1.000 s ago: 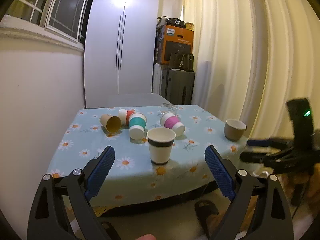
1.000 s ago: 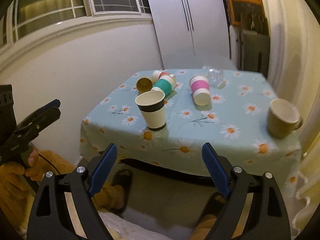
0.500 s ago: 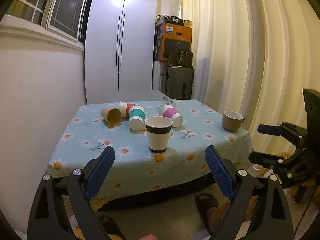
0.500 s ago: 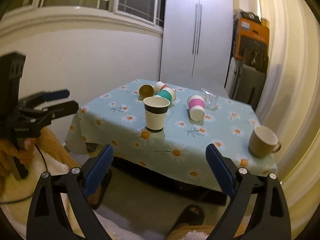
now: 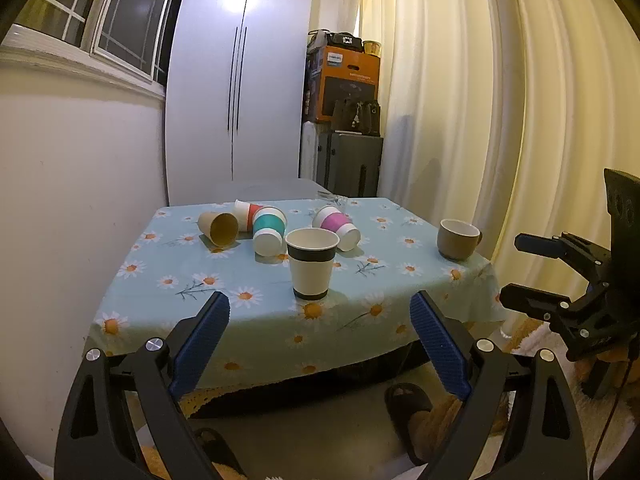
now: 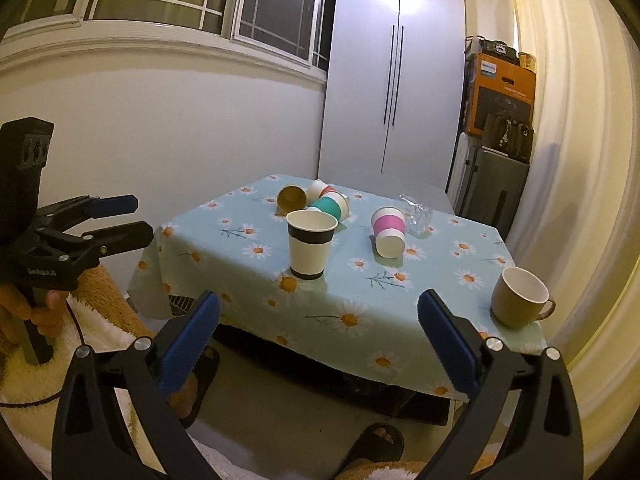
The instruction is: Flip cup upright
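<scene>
1 upright cup (image 5: 311, 262) stands on the table (image 5: 256, 320) before 4 toppled cups (image 5: 264, 224).

Front edge: bare cloth (image 5: 224, 300) beside upright cup (image 5: 311, 263).
Behind: four tipped cups (image 5: 269, 230) crowd the middle.
Right corner: mug (image 5: 457, 238), well apart.

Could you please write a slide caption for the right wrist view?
Open right gripper faces a daisy-cloth table: one banded cup upright, four tipped.

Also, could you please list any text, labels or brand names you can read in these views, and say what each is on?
"Gen…bot.AI" (middle letters unclear): white print on the left gripper body, right wrist view.
Orange cardboard box: blue label and white print, too small to read.
Black-banded paper cup and brown mug: no text.
</scene>
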`<state>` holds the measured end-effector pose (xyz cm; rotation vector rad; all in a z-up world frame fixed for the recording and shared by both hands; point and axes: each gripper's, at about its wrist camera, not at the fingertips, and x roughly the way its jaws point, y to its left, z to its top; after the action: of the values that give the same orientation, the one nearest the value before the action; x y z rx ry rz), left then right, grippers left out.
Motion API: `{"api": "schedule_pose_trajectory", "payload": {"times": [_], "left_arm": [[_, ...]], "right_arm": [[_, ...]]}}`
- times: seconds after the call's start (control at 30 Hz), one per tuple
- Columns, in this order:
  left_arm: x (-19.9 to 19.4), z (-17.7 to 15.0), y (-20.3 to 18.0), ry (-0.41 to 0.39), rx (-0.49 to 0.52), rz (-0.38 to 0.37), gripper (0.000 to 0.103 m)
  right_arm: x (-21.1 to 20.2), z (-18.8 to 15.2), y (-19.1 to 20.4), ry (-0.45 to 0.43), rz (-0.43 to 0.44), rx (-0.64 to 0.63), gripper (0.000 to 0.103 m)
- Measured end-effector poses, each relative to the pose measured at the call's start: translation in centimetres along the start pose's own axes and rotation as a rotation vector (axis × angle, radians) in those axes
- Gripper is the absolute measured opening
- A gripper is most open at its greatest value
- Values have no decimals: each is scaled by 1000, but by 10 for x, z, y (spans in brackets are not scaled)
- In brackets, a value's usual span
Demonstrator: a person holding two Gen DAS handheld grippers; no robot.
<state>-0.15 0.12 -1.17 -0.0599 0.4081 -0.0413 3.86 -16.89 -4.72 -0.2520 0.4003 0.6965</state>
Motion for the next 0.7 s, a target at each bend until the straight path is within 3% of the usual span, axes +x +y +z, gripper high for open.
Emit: {"api": "schedule_pose_trajectory", "payload": {"times": [0.7], "left_arm": [[0,-3,-5,7,20,-3,89]], "right_arm": [[-1,0,-1,6,6,10,98]]}}
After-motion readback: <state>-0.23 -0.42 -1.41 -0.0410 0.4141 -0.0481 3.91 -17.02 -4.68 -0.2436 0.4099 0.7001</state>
